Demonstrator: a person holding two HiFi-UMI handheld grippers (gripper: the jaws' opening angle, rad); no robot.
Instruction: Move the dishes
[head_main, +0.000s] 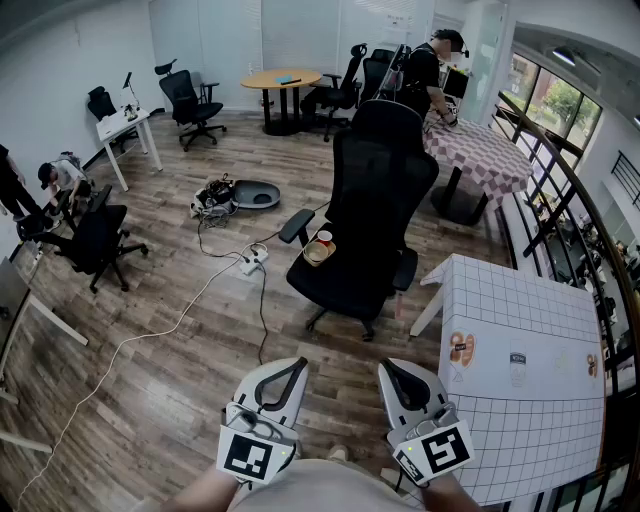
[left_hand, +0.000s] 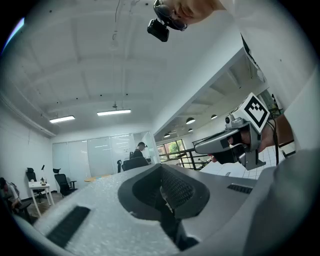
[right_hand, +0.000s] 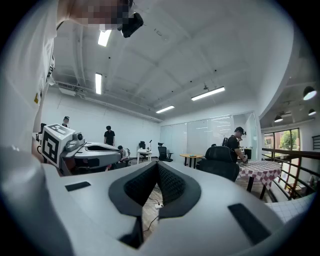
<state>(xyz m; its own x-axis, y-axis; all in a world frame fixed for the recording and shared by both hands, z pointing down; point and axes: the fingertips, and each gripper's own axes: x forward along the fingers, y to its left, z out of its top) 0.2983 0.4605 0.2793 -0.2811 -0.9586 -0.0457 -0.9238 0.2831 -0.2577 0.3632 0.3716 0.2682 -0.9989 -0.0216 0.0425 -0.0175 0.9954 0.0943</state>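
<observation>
Currently the left gripper and right gripper sit side by side at bottom centre, each with its fingers pressed together and empty. The dishes rest on the black chair at mid-frame, well apart from both.

Left gripper seen with jaws pressed together, nothing held between. Right gripper noted at right, carried level by a hand. Ceiling lights lit.

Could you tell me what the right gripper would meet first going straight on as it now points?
Probably nothing nearby: the right gripper aims level over the wooden floor, and the black office chair stands slightly right of its line, though depth is unclear.
</observation>
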